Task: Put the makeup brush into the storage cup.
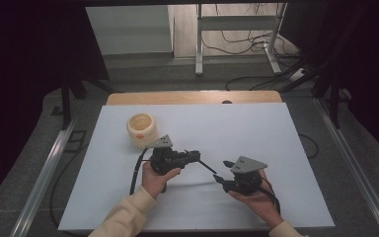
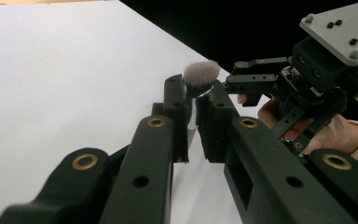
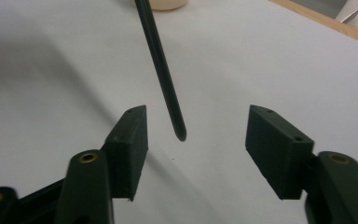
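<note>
your left gripper [image 1: 195,156] is clamped tight on a makeup brush [image 2: 200,78] just below its head, the pads squeezing the ferrule. in the left gripper view the grey bristle tuft stands just past the jaw tips. in the high view the brush's long axis runs across the bench [image 1: 256,128], its thin dark handle slanting from your left gripper toward your right one and a little toward you, held off the white surface.

your right gripper [image 3: 193,133] stands wide, nothing pressed by its pads; the handle's tapered end hangs between the two jaws, clear of both.

a cream-coloured jar [image 1: 141,129] sits on the bench just behind your left gripper, toward the left edge. you have broad bare white surface to the right and toward the far wooden edge; the near edge lies close under your forearms.
</note>
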Demonstrator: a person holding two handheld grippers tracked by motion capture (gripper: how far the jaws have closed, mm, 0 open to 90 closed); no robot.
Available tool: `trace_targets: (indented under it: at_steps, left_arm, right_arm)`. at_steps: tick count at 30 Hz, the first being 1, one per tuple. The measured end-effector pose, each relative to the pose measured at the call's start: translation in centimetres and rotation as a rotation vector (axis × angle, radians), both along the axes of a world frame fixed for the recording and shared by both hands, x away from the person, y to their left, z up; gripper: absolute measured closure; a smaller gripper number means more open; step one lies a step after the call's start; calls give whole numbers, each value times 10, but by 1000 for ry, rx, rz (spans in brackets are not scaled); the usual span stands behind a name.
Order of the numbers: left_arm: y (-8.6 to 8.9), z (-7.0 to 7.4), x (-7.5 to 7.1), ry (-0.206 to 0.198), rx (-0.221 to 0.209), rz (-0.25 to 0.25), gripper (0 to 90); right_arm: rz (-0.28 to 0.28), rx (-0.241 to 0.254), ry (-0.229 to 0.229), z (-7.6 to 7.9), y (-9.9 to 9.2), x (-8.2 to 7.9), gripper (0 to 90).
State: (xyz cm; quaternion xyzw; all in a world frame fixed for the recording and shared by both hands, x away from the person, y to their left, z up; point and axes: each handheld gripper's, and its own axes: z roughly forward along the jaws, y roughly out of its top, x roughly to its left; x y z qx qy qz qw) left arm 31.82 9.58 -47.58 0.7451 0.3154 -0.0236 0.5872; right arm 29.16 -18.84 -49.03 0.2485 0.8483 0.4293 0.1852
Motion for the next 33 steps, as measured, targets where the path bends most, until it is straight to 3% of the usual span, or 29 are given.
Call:
trace_targets:
  at_steps: [12, 27, 33]
  left_arm:
    - [8, 5, -2, -19, 30, 8, 827]
    - [14, 8, -4, -39, 69, 21, 826]
    - [19, 10, -4, -41, 62, 32, 827]
  right_arm:
    - [-36, 10, 31, -4, -14, -3, 319]
    - [-113, 21, 48, -4, -46, -4, 275]
    - [-133, 26, 49, -5, -55, -6, 273]
